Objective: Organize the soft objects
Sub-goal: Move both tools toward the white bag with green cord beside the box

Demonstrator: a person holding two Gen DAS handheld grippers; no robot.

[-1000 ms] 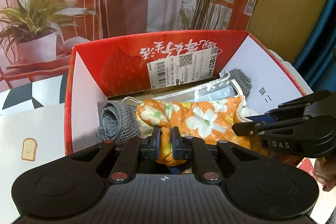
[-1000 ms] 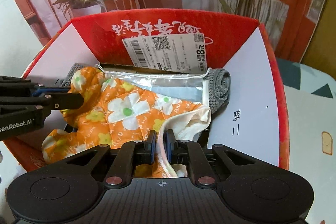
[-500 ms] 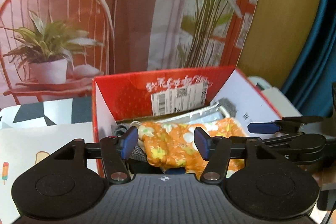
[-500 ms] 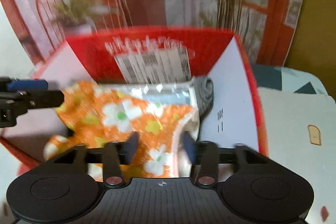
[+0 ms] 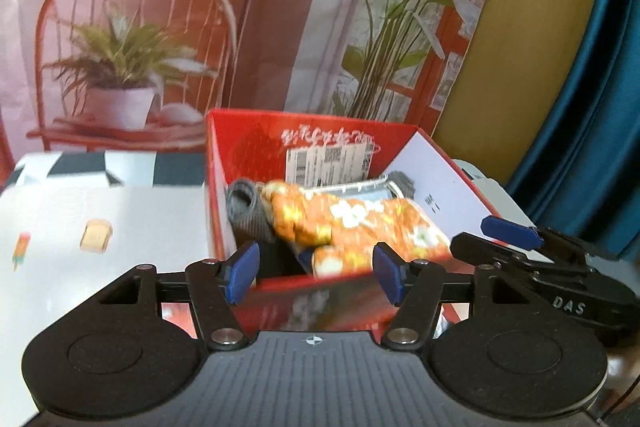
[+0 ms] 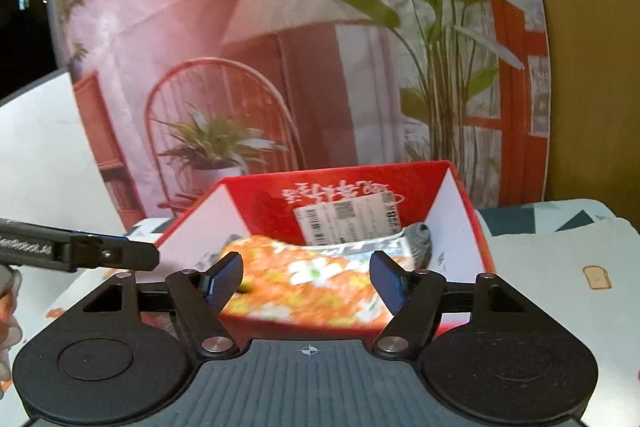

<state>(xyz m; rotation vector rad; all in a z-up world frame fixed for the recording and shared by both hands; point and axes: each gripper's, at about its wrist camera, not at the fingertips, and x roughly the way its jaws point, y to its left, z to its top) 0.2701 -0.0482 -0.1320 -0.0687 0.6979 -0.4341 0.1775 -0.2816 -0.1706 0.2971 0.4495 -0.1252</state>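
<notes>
Orange floral cloth (image 5: 360, 223) lies inside the red box (image 5: 248, 155), long axis running ten to four o'clock, a grey knit roll (image 5: 248, 211) at its nine o'clock. Both the left gripper (image 5: 316, 277) and the right gripper (image 6: 306, 277) sit back toward six o'clock, jaws spread and empty. A second ago each pinched the cloth; both have since released and withdrawn.

Surface: table, toast-print cloth (image 5: 120, 219) | on it: red box (image 5: 452, 183), ahead of the fingers, holding soft items

A staged home set (printed room backdrop (image 5: 168, 39) behind table (image 5: 132, 223))
</notes>
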